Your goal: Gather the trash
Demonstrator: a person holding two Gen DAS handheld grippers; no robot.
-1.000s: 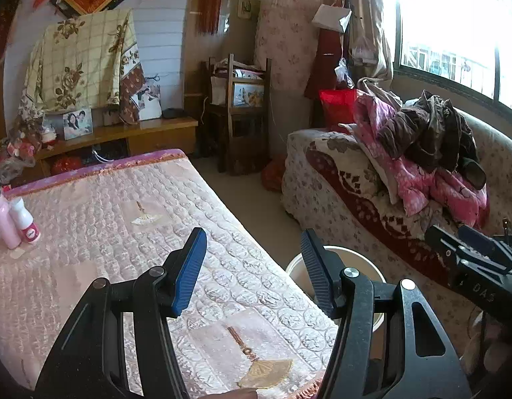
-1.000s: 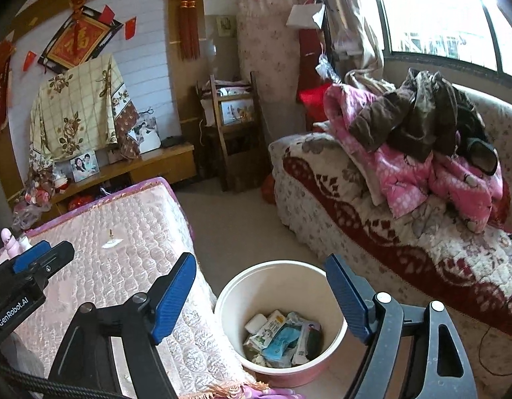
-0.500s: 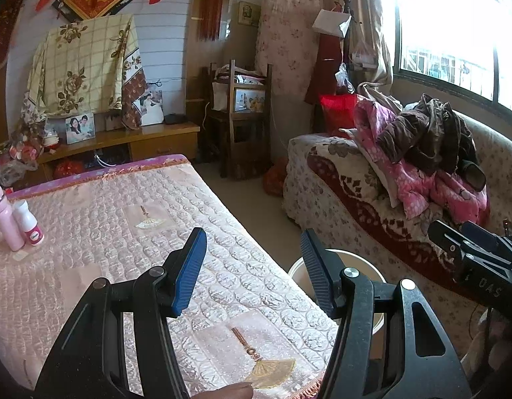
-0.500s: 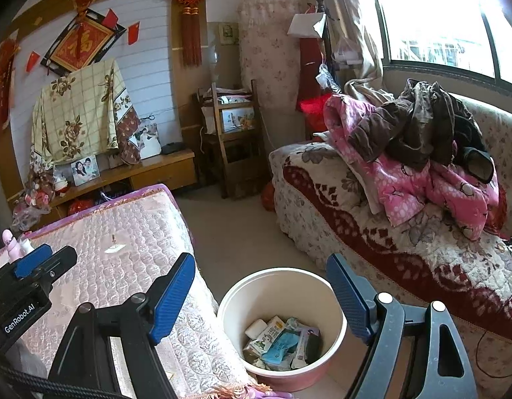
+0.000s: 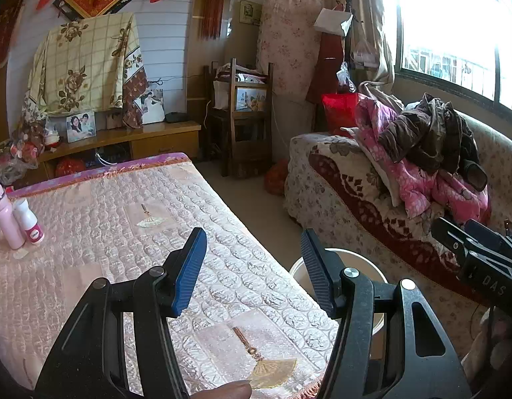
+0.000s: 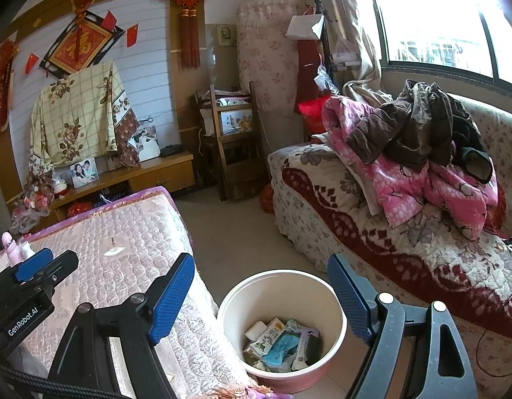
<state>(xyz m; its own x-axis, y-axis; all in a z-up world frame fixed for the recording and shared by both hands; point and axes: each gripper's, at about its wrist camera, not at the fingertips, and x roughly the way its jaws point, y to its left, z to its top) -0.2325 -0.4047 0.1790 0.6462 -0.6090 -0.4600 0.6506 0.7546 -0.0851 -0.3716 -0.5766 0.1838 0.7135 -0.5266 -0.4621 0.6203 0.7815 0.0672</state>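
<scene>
A round white bin point(image 6: 291, 294) with a pink base stands on the floor between the covered table and the sofa. Several wrappers and cartons point(image 6: 282, 340) lie in it. My right gripper point(image 6: 260, 262) hovers above the bin's near side, open, with nothing between its blue pads. My left gripper point(image 5: 252, 242) is over the table's right edge, also open and empty; past its right finger only part of the bin's rim point(image 5: 362, 255) shows. Each gripper's body appears at the edge of the other's view.
A quilted pink cover point(image 5: 99, 219) lies on the table, with a pink bottle point(image 5: 5, 219) and a white bottle point(image 5: 30, 224) at its far left. A sofa point(image 6: 372, 232) piled with clothes point(image 6: 419, 153) runs along the right. Wooden shelves stand at the back.
</scene>
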